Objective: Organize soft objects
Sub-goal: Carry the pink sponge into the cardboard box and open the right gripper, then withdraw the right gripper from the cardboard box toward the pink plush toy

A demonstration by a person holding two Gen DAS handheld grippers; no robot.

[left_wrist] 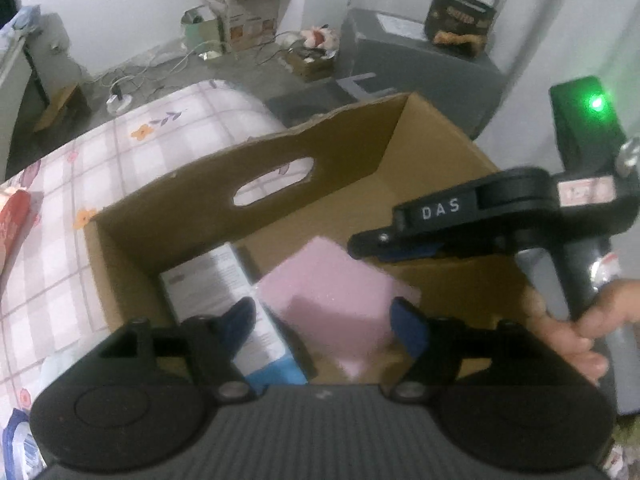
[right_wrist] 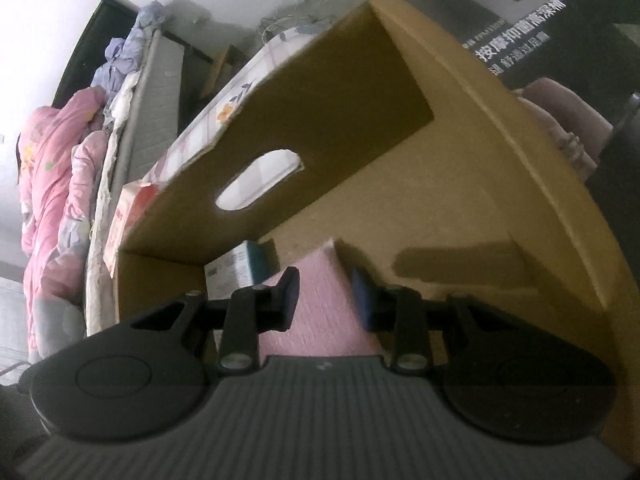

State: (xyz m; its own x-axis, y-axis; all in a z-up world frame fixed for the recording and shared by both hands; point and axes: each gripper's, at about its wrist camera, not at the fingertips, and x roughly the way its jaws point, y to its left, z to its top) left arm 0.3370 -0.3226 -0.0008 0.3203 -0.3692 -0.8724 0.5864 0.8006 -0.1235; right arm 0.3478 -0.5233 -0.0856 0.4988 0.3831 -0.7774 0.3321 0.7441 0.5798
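An open cardboard box (left_wrist: 348, 152) with a handle slot stands on a checked floral bedsheet (left_wrist: 120, 148). Inside it lie a pink foam pad (left_wrist: 340, 300) and a white and blue packet (left_wrist: 224, 280). My left gripper (left_wrist: 324, 326) is open above the box, over the pad and packet, holding nothing. My right gripper shows in the left wrist view (left_wrist: 384, 246) at the box's right side, jaws nearly together. In the right wrist view the right gripper (right_wrist: 326, 298) is open low inside the box (right_wrist: 460, 168), right over the pink pad (right_wrist: 320, 300), with the packet (right_wrist: 240, 268) to the left.
A red and white packet (left_wrist: 12, 224) lies left of the box on the bed. Pink bedding (right_wrist: 52, 184) is piled at the bed's far side. A grey printed carton (left_wrist: 400, 52), open cartons (left_wrist: 244, 4) and cables sit on the floor beyond.
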